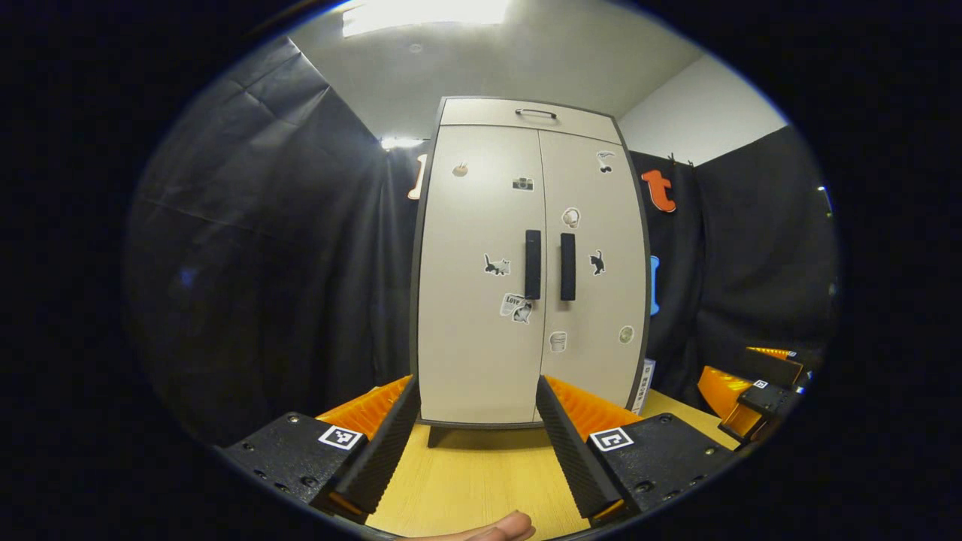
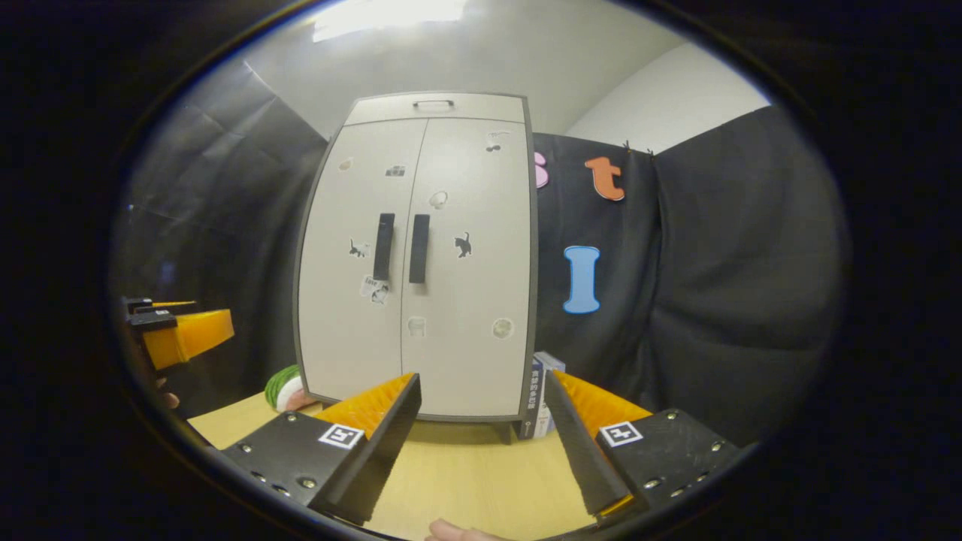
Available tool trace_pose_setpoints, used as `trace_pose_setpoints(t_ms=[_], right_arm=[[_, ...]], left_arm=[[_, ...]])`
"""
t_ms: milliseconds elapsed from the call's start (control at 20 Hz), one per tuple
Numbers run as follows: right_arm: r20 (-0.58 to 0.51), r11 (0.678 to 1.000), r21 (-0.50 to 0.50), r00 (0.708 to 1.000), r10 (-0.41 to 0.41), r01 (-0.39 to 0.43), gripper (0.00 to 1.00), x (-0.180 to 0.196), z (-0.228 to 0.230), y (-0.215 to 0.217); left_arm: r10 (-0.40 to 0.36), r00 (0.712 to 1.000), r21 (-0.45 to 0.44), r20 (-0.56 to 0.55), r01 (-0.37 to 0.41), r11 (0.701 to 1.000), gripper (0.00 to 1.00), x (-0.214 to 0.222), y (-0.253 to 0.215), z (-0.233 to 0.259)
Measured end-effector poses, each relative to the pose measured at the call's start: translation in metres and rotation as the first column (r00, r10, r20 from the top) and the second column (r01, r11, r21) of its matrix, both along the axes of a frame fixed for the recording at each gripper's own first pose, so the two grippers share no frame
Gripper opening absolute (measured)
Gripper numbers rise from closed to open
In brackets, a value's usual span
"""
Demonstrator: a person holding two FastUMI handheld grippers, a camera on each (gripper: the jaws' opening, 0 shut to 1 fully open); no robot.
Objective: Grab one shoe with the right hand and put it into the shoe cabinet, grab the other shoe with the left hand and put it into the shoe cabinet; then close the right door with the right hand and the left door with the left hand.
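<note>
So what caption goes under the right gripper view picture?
Open right gripper faces the cabinet, both doors shut, on the table.

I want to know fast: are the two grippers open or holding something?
Left gripper: open, holding nothing.
Right gripper: open, holding nothing.

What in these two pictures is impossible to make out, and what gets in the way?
- Inside of the shoe cabinet, and any shoes there: both doors are closed, in both views.
- Green round thing, right gripper view: half hidden behind the cabinet's corner.
- Box beside the cabinet: mostly behind the cabinet's edge.
- Stickers on the doors: too small to read.
- Other gripper, left gripper view: cut off at the edge.
</note>
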State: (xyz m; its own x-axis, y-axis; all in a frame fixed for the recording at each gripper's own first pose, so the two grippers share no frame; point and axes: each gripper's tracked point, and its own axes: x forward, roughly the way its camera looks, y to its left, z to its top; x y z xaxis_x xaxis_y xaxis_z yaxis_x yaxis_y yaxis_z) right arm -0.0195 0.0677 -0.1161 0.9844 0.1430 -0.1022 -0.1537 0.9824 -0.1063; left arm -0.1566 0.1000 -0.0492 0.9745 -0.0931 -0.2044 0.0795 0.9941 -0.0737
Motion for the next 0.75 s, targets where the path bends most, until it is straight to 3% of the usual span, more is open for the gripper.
trace_pose_setpoints(t_ms=[600, 650, 750], right_arm=[[0.03, 0.997, 0.071, 0.999, -0.041, 0.039, 0.99, -0.003, 0.01, -0.043], [0.028, 0.996, 0.079, 0.999, -0.045, 0.043, 0.98, -0.002, 0.009, -0.046], [0.024, 0.996, 0.076, 0.999, -0.048, 0.046, 0.98, -0.001, 0.007, -0.046]], left_arm=[[-0.02, 0.999, -0.035, 0.035, 0.021, 0.999, 0.94, 0.01, -0.034, 0.001], [-0.024, 0.999, -0.028, 0.029, 0.025, 0.999, 0.89, 0.009, -0.034, -0.002], [-0.016, 1.0, -0.016, 0.022, 0.016, 1.0, 0.94, 0.01, -0.032, -0.006]])
